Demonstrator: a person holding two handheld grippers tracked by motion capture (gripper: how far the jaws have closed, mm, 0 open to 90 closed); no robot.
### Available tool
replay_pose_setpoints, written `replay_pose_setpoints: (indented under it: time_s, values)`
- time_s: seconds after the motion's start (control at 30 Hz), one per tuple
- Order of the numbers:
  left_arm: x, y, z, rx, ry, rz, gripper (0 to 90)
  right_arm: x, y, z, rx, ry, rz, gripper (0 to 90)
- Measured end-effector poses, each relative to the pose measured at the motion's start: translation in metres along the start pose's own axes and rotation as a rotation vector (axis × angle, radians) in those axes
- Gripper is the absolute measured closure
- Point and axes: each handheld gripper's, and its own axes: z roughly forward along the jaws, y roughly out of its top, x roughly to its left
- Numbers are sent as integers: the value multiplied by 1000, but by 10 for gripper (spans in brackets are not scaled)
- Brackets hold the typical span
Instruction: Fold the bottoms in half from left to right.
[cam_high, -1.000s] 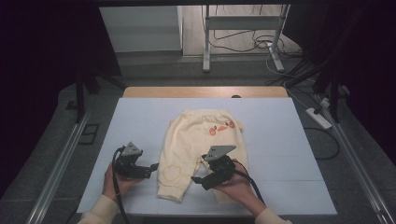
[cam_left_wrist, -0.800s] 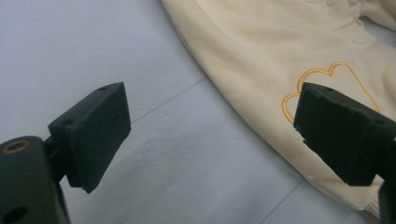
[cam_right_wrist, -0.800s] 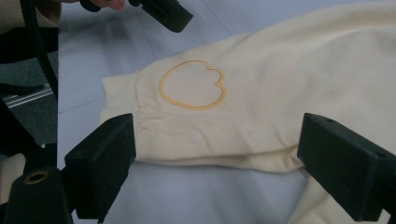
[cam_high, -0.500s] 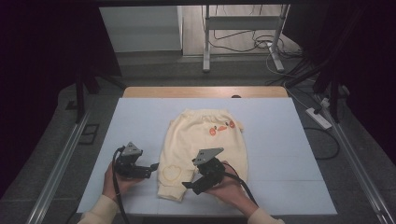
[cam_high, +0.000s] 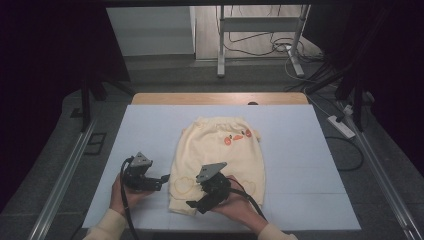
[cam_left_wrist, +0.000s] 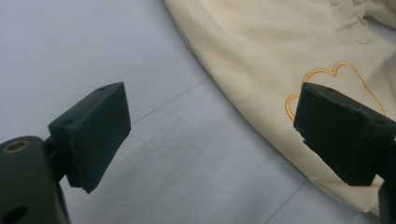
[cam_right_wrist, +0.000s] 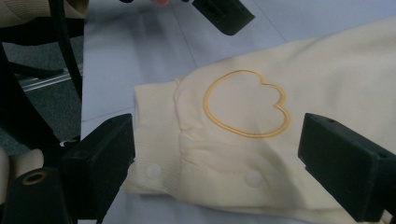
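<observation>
Approach step: right gripper (cam_right_wrist: 215, 154) spread over pants (cam_right_wrist: 280, 140) cuff between jaws, left gripper (cam_left_wrist: 210, 135) spread beside hem; next, closing judged needed.

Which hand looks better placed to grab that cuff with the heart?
Right. The right gripper has open jaws straddling the heart-embroidered cuff of the cream baby trousers; the left gripper hovers mostly beside them.

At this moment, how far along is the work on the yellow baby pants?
Done: the pants lie spread flat on the white mat. In hand: the right gripper, open, hovers at the ribbed cuff; the left gripper waits open beside the leg. Left: grasping; no fold is visible.
</observation>
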Motion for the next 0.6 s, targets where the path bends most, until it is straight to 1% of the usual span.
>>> replay_pose_setpoints:
  time_s: [0.27,0.3,0.43,0.6]
  values:
    - [0,0,0,2,3,-3,107,11,8,16,22,34,-38,110]
    - [1,0,0,1,4,-2,107,14,11,20,26,40,-46,109]
    - [1,0,0,0,3,-4,107,18,14,26,29,54,-60,110]
    - [1,0,0,0,3,-3,108,25,18,36,53,74,-77,112]
